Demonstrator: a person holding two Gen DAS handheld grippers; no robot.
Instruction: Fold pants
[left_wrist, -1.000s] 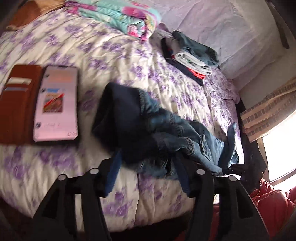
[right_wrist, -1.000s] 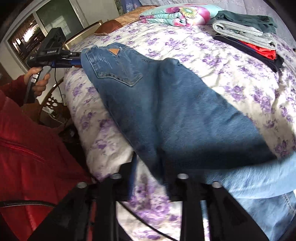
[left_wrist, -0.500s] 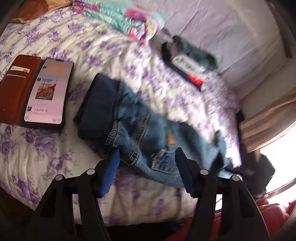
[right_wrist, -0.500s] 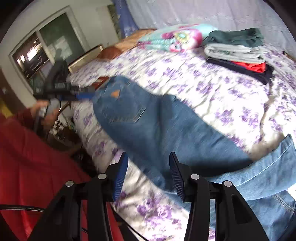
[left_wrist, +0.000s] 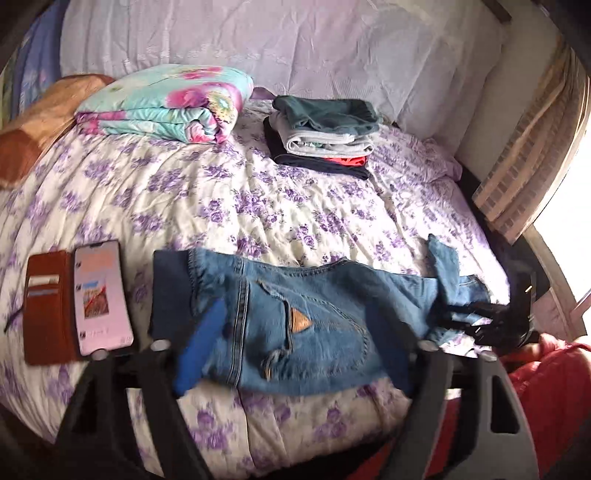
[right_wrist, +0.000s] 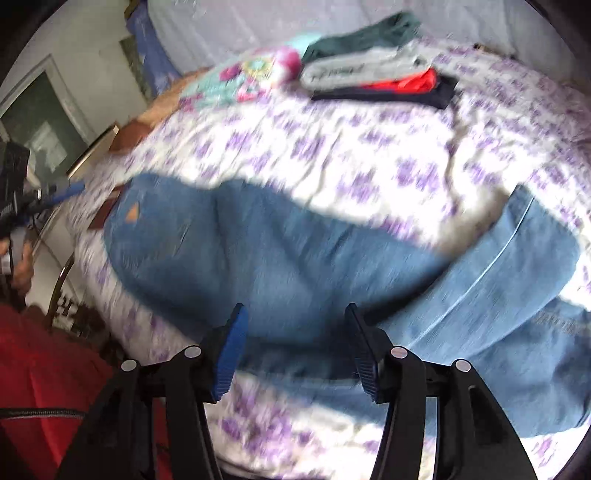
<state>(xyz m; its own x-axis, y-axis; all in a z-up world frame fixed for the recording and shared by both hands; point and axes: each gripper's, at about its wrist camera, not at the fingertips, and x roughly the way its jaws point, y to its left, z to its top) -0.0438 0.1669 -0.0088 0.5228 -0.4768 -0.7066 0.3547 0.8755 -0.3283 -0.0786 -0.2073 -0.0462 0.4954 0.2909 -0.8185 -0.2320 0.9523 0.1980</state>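
Note:
Blue jeans (left_wrist: 295, 325) lie flat along the bed's front edge, waist to the left, a back pocket with a brown triangular patch facing up. My left gripper (left_wrist: 299, 350) hovers over the waist end. Its jaws are opening wide and the pads do not touch the cloth. In the right wrist view the jeans (right_wrist: 258, 258) spread across the quilt, the legs bent to the right. My right gripper (right_wrist: 295, 347) sits above the thigh part, jaws opening, pads clear of the denim. The left gripper (right_wrist: 55, 192) shows at the far left there.
A phone in a brown wallet case (left_wrist: 101, 299) lies left of the jeans. A folded floral blanket (left_wrist: 166, 103) and a stack of folded clothes (left_wrist: 321, 136) sit at the back of the purple-flowered quilt (left_wrist: 221, 192). A person's red jacket (right_wrist: 37, 369) is at the bed's edge.
Both grippers have let go of the jeans and spread their jaws. The jeans, held up and bunched before, now lie flat on the quilt. The left gripper has pulled back and up.

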